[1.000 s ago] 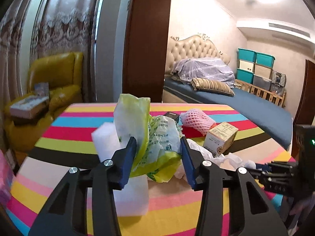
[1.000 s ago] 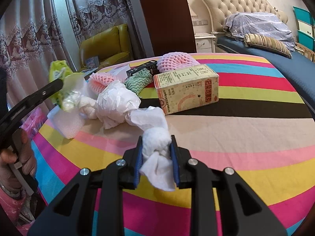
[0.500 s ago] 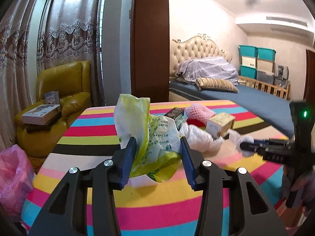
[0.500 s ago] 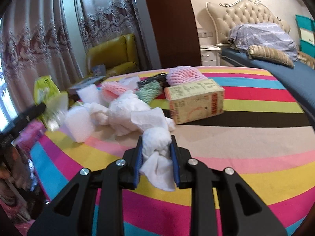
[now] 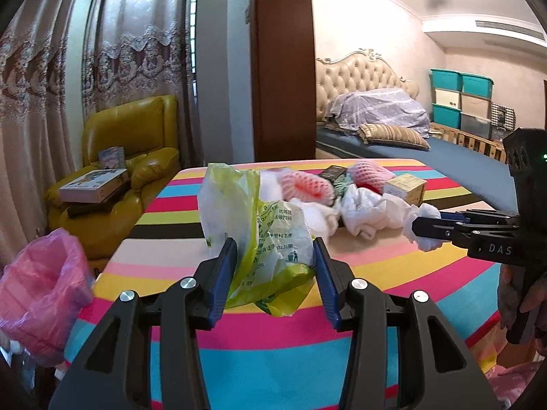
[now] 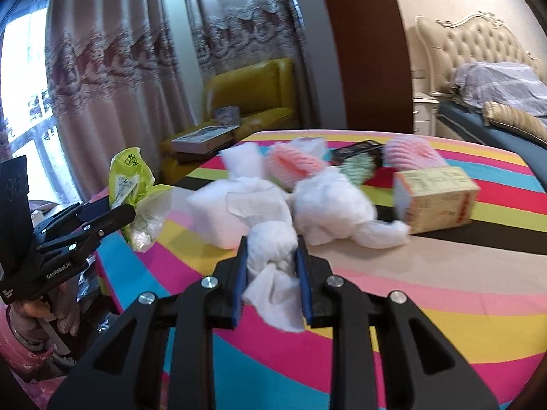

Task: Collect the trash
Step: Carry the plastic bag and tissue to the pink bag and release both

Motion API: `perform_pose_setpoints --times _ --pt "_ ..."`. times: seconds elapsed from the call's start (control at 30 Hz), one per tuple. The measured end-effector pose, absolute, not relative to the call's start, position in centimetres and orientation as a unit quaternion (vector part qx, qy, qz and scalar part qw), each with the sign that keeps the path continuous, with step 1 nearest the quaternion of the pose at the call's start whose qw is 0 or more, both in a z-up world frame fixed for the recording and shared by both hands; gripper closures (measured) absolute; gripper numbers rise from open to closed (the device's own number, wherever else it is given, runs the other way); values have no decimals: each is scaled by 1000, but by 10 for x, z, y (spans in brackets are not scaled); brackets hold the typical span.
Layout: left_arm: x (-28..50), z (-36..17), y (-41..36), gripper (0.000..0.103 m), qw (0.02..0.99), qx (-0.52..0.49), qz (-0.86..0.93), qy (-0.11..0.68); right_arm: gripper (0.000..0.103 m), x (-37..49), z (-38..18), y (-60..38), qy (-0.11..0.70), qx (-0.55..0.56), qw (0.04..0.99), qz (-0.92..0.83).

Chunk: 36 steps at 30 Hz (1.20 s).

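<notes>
while the left tongs (image 5: pixel 273 270) grip the green wrapper (image 5: pixel 259 235) and the right tongs (image 6: pixel 271 266) pinch a crumpled tissue (image 6: pixel 271 259), carry both squarely over the pink bin bag (image 5: pixel 41 290) beside the counter (image 5: pixel 290 358) before letting go

Two grippers: left gripper (image 5: pixel 275 273), right gripper (image 6: pixel 270 268). Two pink foam fruit nets (image 6: pixel 294 167) (image 6: pixel 412 152). One green foam net (image 6: pixel 359 169). One cardboard carton (image 6: pixel 436 198). One green plastic bag (image 5: pixel 254 232). One pink bin liner (image 5: pixel 41 294). Crumpled white tissues (image 6: pixel 328 208): count unclear.
</notes>
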<state>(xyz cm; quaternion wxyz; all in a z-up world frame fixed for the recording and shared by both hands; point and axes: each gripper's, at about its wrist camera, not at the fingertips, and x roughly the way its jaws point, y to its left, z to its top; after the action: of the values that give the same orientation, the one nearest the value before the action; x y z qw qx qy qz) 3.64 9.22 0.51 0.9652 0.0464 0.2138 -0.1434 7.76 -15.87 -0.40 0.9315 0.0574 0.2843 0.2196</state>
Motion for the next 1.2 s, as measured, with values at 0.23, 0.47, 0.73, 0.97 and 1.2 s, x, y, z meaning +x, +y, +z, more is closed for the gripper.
perform_pose_setpoints --times 0.23,0.47,0.73,0.97,1.2 --pt "21 10 136 60 969 39 -106 219 78 83 4 -111 287 38 916 277" --pt "9 24 199 60 978 21 -40 204 78 92 10 -36 298 6 889 349" --pt "11 33 293 60 977 -46 22 208 77 107 17 42 308 -17 859 410" --pt "33 30 368 60 968 -65 69 231 77 134 32 123 308 -31 832 461" --pt "55 8 423 59 956 -83 116 255 72 183 33 202 332 -1 812 480"
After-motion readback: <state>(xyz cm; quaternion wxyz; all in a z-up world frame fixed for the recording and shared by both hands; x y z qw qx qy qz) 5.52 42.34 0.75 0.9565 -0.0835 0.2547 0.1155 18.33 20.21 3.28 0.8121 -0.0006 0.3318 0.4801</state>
